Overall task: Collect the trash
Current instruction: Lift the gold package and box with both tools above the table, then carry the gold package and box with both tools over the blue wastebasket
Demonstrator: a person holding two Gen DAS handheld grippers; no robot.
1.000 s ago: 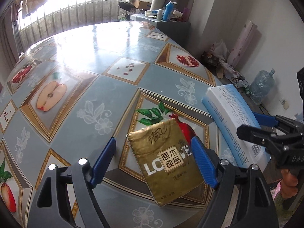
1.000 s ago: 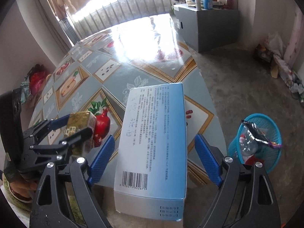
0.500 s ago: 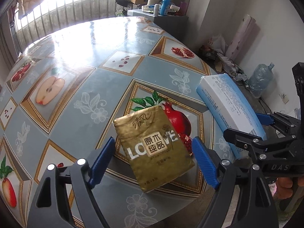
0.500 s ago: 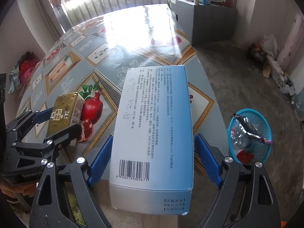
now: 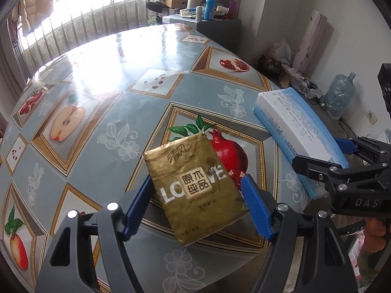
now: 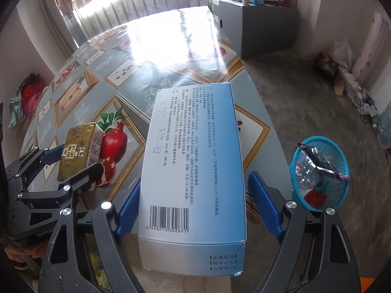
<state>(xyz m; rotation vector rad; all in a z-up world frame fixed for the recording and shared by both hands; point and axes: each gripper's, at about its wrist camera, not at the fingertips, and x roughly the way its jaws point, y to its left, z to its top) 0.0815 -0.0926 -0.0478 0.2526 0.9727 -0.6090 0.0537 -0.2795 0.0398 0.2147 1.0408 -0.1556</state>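
Note:
A gold tissue pack lies near the table's front edge, on a pomegranate print. My left gripper straddles it with its jaws closing. The left pad tip meets the pack's edge and a thin gap shows at the right pad. A blue-and-white medicine box juts over the table's corner. My right gripper is around it, jaws closing, with a sliver of space at the right pad. Each gripper shows in the other view: the right gripper and the left gripper.
A blue mesh basket stands on the floor right of the table and holds a plastic bottle and wrappers. A grey cabinet with bottles stands behind. Bags, a paper roll and a water jug line the right wall.
Both pairs of jaws have narrowed around the pack and the box. Neither item has shifted on the table. Both hands have stayed nearly in place.

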